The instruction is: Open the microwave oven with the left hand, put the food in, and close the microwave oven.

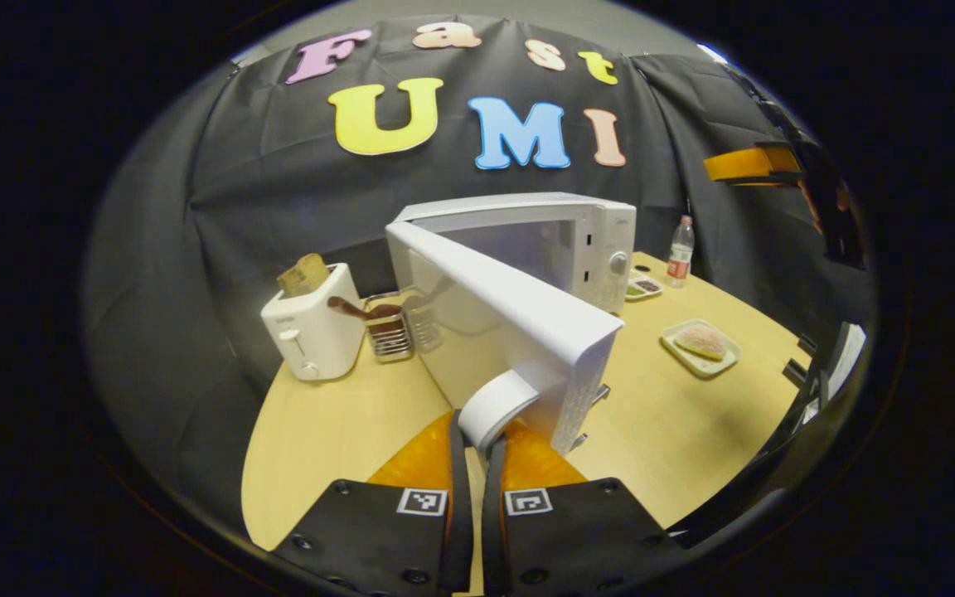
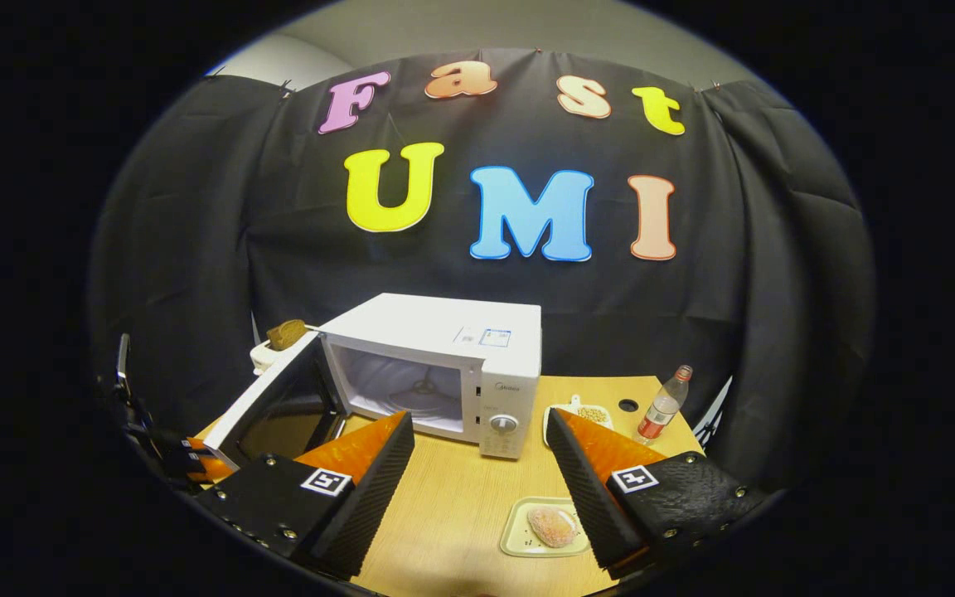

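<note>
In the left gripper view we see a pale wooden worktop (image 1: 336, 431) against black cloth. The left gripper (image 1: 477, 431) reaches forward, its fingers clenched on the handle (image 1: 496, 406) of the door (image 1: 511, 319), which is swung wide from one microwave (image 1: 560, 240). One toaster (image 1: 312, 332) with bread stands left, a wire rack just beside it; one bottle (image 1: 680, 251) stands right, and the food (image 1: 701, 340) lies on one tray (image 1: 722, 363) near the microwave. In the right gripper view the right gripper (image 2: 477, 464) hovers above the worktop, fingers spread wide and released, the tray of food (image 2: 552, 526) between them, the open microwave (image 2: 444, 365) behind.
</note>
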The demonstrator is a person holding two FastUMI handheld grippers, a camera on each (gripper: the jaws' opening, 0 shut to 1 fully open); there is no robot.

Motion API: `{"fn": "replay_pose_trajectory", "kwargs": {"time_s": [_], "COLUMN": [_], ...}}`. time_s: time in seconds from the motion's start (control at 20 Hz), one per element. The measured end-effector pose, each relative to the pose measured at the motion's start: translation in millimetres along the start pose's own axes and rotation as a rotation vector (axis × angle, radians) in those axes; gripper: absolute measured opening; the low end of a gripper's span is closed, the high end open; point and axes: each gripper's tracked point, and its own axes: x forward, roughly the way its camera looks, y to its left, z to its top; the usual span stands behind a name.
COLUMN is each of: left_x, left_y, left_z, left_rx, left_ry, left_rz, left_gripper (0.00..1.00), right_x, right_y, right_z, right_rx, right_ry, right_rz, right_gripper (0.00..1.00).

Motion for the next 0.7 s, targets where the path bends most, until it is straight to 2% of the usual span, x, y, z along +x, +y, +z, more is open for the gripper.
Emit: {"fn": "replay_pose_trajectory", "kwargs": {"time_s": [0.15, 0.4, 0.55, 0.7], "left_x": [-8.2, -10.6, -10.7, -10.3], "left_y": [22.5, 24.5, 26.6, 26.2], "left_z": [-5.8, -4.2, -3.0, -2.0], "left_rx": [-0.022, -0.028, -0.03, -0.033], "left_ry": [-0.001, -0.027, -0.032, -0.038], "left_rz": [0.035, 0.032, 0.04, 0.044], "left_gripper": [0.11, 0.11, 0.11, 0.11], "right_x": [6.9, 22.4, 35.7, 46.4], "right_y": [5.2, -9.2, -23.0, -44.1], "right_z": [-18.3, -46.4, -75.0, -117.2], "right_rx": [0.037, 0.084, 0.097, 0.055], "right_ry": [0.039, 0.115, 0.2, 0.329], "right_rz": [0.02, 0.046, 0.067, 0.051], "right_gripper": [0.98, 0.98, 0.98, 0.98]}}
